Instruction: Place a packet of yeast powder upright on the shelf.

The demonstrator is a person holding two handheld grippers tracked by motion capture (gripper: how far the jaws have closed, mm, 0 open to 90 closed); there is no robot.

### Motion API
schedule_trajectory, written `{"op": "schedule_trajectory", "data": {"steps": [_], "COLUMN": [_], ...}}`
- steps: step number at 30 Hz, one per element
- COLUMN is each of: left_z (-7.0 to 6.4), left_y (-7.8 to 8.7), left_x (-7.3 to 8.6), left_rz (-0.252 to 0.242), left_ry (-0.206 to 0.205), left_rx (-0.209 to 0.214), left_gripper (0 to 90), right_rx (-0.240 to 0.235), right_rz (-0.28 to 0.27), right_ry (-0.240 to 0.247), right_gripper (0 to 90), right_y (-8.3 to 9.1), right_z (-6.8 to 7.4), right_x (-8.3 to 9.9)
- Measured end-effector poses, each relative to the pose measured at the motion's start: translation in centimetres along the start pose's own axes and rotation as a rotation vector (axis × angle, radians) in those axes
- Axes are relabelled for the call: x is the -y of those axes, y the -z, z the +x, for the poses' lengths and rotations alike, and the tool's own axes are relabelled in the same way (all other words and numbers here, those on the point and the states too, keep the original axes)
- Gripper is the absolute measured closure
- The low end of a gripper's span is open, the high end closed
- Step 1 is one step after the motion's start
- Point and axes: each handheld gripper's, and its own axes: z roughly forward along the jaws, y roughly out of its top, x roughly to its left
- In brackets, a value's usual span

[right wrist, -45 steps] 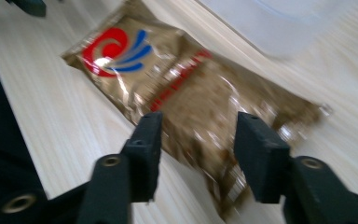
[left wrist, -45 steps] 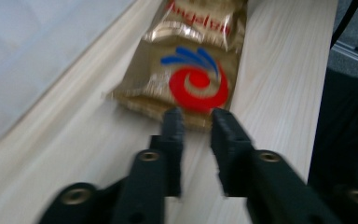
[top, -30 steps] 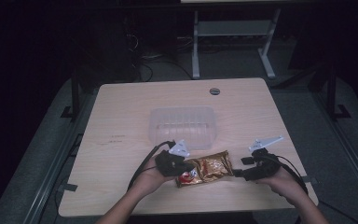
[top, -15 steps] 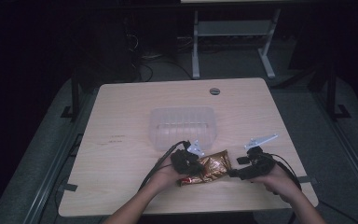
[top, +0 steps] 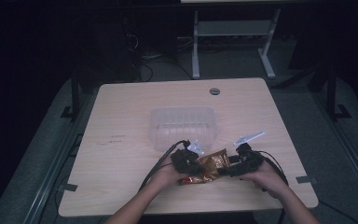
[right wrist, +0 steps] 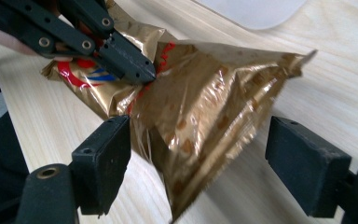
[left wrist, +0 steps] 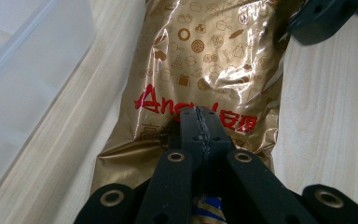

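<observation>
A shiny gold snack bag (top: 209, 164) with red lettering lies on the wooden table (top: 121, 140) near its front edge, just in front of a clear plastic tub (top: 182, 126). My left gripper (top: 189, 164) is shut on the bag's near end; its closed jaws pinch the foil by the red print (left wrist: 200, 126). The right gripper (top: 230, 169) is at the bag's other end. Its jaws stand wide apart, one on each side of the raised gold corner (right wrist: 205, 121), without touching it. The left gripper (right wrist: 142, 70) also shows there, clamped on the bag.
The clear tub (left wrist: 23, 70) sits close on the far side of the bag. A round cable hole (top: 215, 91) lies near the table's back edge. Cables trail from both grippers toward the front edge. A white frame (top: 233, 42) stands on the floor behind the table.
Both grippers have drawn closer together toward the table's middle, and the bag has shifted right with the left gripper. The right gripper now brackets the bag's right end.
</observation>
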Motion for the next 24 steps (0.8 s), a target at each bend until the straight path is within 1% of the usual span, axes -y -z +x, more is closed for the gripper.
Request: {"op": "schedule_trajectory", "data": {"steps": [2, 4, 7, 11, 15, 18, 19, 20, 21, 22, 23, 24], "left_z": [0.0, 0.1, 0.1, 0.0, 0.0, -0.1, -0.1, -0.1, -0.1, -0.1, -0.1, -0.1], "left_y": [0.0, 0.0, 0.0, 0.0, 0.0, 0.0, -0.1, -0.1, -0.1, -0.1, -0.1, -0.1], "left_x": [0.0, 0.0, 0.0, 0.1, 0.1, 0.1, 0.2, 0.2, 0.2, 0.2, 0.2, 0.2], "left_rz": [0.001, 0.004, 0.003, -0.003, -0.005, -0.011, -0.016, -0.016, -0.024, -0.024, -0.028, -0.025], "left_ry": [0.004, 0.0, -0.003, 0.007, 0.008, 0.01, 0.012, 0.012, 0.015, 0.015, 0.018, 0.012], "left_rx": [0.002, 0.001, -0.001, 0.0, -0.001, -0.001, -0.001, -0.001, 0.0, 0.0, -0.001, -0.004], "left_gripper": [89.9, 89.9, 89.9, 89.9, 89.9, 89.8, 89.9, 89.9, 89.9, 89.9, 89.9, 89.9], "right_rx": [-0.008, -0.014, -0.018, -0.021, -0.045, -0.043, -0.044, -0.044, -0.055, -0.055, -0.067, -0.071], "right_rz": [0.005, -0.002, 0.006, 0.01, 0.022, 0.023, 0.026, 0.026, 0.022, 0.022, 0.029, 0.032], "right_ry": [-0.005, -0.016, -0.013, -0.025, -0.021, -0.019, -0.025, -0.025, -0.031, -0.031, -0.039, -0.035], "right_gripper": [21.7, 22.8, 24.1, 26.9, 32.9, 36.3, 37.7, 37.7, 40.8, 40.8, 45.3, 47.6], "right_y": [-0.3, -0.6, -1.0, -1.3, -1.9, -2.2, -2.1, -2.1, -2.1, -2.1, -2.3, -2.4], "right_z": [-0.1, -0.1, -0.1, -0.2, -0.1, 0.1, 0.0, 0.0, -0.2, -0.2, -0.1, -0.1], "right_x": [-0.2, -0.3, -0.3, -0.1, -0.3, -0.5, -0.5, -0.5, -0.5, -0.5, -0.6, -0.7]}}
